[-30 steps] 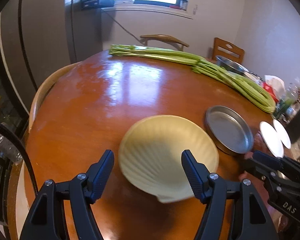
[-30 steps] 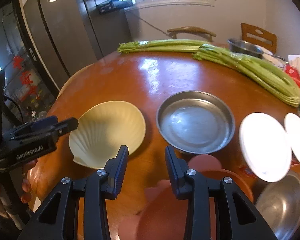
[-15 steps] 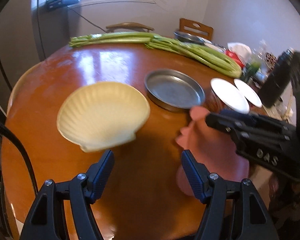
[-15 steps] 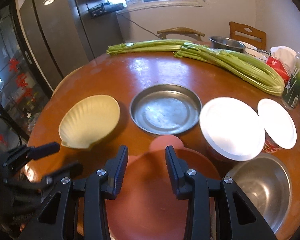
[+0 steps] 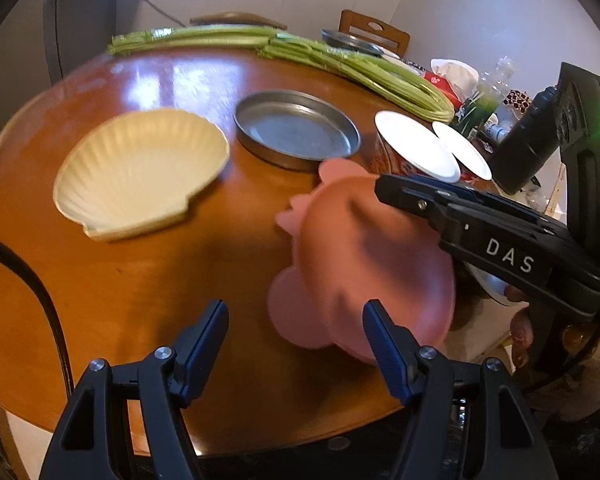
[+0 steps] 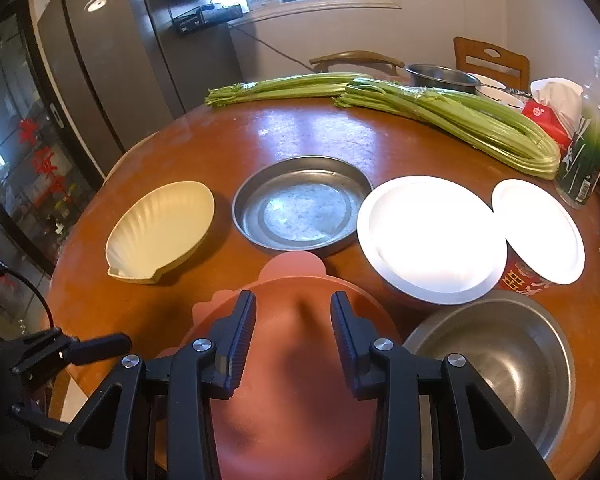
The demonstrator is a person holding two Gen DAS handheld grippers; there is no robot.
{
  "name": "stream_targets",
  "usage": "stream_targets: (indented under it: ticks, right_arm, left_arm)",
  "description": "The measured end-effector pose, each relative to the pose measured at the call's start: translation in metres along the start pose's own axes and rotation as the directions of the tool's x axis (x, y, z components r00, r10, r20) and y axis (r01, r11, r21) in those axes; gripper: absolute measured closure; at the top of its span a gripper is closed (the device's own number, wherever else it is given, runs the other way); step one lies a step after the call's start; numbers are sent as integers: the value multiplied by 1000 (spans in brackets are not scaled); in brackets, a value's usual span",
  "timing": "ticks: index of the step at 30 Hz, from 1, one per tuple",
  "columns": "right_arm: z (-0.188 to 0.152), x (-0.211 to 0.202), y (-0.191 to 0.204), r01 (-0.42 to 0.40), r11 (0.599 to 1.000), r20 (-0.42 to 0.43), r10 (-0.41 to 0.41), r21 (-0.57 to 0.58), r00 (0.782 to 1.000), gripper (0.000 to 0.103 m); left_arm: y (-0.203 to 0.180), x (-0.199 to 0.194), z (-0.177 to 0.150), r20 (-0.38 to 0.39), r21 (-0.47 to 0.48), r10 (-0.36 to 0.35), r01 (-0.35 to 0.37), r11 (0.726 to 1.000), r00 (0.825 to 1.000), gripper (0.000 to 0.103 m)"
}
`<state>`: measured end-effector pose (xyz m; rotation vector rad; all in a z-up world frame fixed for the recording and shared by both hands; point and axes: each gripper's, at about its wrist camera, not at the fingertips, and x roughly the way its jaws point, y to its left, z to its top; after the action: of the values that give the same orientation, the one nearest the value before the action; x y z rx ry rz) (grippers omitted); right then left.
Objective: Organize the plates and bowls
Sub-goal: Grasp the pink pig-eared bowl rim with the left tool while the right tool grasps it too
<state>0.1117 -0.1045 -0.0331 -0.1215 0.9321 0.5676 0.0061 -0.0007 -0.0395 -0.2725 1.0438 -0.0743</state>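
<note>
Right gripper (image 6: 293,334), jaws part-closed on rim of pink ear-shaped plastic plate (image 6: 296,380) at frame bottom centre. Keep grip firm, plate level. Left gripper (image 5: 296,344) wide open, empty; stay clear.

The tabletop (image 6: 180,300) is glossy orange-brown. The shell-shaped plate (image 6: 162,229) is pale cream with ribbed lines, the round pan (image 6: 302,203) dull grey metal, the eared plate (image 6: 296,380) salmon pink. Two cup lids (image 6: 432,236) are white; the celery (image 6: 460,120) is green.
</note>
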Motion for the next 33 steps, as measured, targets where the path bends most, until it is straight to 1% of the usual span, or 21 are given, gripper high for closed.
stream_targets:
  ticks: [3, 5, 7, 14, 19, 20, 24, 26, 33]
  right_arm:
    - [-2, 0, -2, -1, 1000, -6, 1, 1, 1000, 63]
    - [-3, 0, -4, -1, 1000, -7, 1, 0, 1000, 63]
    - [-3, 0, -4, -2, 1000, -11, 2, -4, 1000, 63]
    - [-2, 4, -5, 0, 1000, -20, 0, -14, 1000, 63]
    - [3, 9, -4, 14, 999, -25, -15, -29, 1000, 63]
    - [5, 11, -3, 18, 999, -26, -19, -34, 999, 63]
    - [10, 16, -5, 30, 999, -31, -32, -37, 999, 63]
    - [11, 19, -5, 34, 999, -37, -35, -37, 999, 63]
    - [12, 26, -6, 41, 999, -52, -43, -33, 998, 63]
  left_arm:
    - [-2, 10, -1, -33, -25, -22, 21, 999, 999, 34]
    - [-3, 15, 0, -50, -41, -19, 17, 999, 999, 34]
    - [-4, 19, 1, -52, -47, -21, 18, 999, 998, 34]
    - [-10, 25, 6, -48, -31, 15, -16, 999, 999, 34]
    - [-11, 27, 9, -47, -10, 40, -40, 999, 998, 51]
    - [-11, 27, 9, -48, -9, 41, -41, 999, 998, 52]
    - [-8, 27, 12, -49, -3, 46, -46, 999, 998, 62]
    - [-6, 27, 13, -48, -2, 45, -45, 999, 998, 63]
    - [13, 27, 23, -42, -17, 53, -54, 998, 998, 63]
